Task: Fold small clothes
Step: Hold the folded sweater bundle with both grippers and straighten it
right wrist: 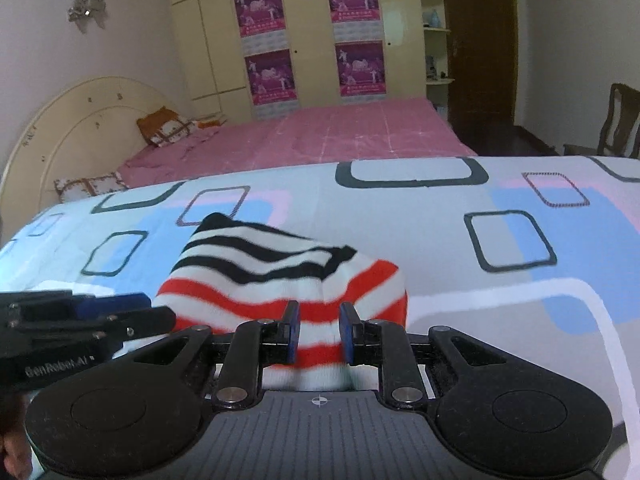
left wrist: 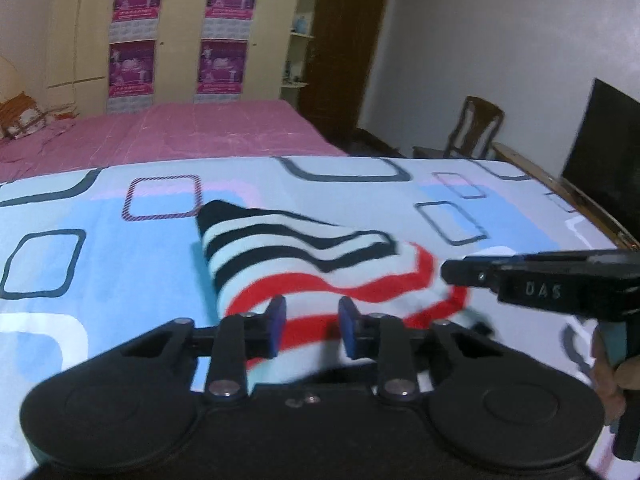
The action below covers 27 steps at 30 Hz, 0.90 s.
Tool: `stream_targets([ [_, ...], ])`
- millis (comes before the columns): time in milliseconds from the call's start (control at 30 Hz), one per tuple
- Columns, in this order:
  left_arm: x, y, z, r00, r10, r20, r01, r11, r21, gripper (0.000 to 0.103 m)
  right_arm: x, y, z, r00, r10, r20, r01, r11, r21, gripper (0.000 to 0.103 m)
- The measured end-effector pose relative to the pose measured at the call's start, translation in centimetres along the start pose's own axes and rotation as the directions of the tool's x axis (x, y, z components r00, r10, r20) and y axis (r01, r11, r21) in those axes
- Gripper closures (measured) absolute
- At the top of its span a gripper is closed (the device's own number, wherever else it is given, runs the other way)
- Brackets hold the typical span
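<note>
The striped garment (left wrist: pixel 304 264), white with black bands at its far end and red bands at its near end, lies bunched on the patterned sheet (left wrist: pixel 100 248) directly ahead of both tools. The left tool (left wrist: pixel 312 326) has its blue pads narrowly parted with the red-striped near edge between them; whether they pinch the cloth cannot be told. The right tool (right wrist: pixel 319 330) stands the same way over the garment's near edge, its grip likewise unclear. Each tool shows at the other's side, close by the garment. Beyond lies a pink bed (right wrist: pixel 340 132).
</note>
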State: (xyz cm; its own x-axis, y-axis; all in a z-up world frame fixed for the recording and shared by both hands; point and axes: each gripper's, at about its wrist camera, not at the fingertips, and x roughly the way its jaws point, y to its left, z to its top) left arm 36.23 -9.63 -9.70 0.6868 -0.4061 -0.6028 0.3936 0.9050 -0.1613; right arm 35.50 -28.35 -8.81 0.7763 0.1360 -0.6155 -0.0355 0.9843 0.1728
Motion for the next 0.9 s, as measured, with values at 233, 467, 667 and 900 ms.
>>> stream_targets([
  [233, 1.7, 1.6, -1.8, 1.0, 0.024, -0.016, -0.024, 0.999, -0.048, 0.077, 5.6, 0.1, -0.5, 0.996, -0.076, -0.055, 0.073, 0.996, -0.053, 0.082],
  [467, 1.8, 2.1, -1.7, 1.0, 0.003, -0.024, -0.004, 0.998, -0.055, 0.077, 6.5, -1.2, -1.6, 0.995, -0.074, -0.059, 0.07, 0.995, -0.07, 0.082],
  [667, 1.4, 2.3, 0.8, 1.0, 0.009, 0.01, -0.009, 0.998, -0.058, 0.079, 5.5, -0.7, 1.2, 0.999, -0.033, 0.002, 0.033, 0.997, -0.068, 0.082],
  [900, 5.8, 3.2, 2.2, 0.998, 0.043, -0.036, -0.046, 0.995, -0.089, 0.077, 9.6, -1.0, 2.7, 0.997, -0.081, -0.014, 0.08, 0.995, -0.056, 0.082],
])
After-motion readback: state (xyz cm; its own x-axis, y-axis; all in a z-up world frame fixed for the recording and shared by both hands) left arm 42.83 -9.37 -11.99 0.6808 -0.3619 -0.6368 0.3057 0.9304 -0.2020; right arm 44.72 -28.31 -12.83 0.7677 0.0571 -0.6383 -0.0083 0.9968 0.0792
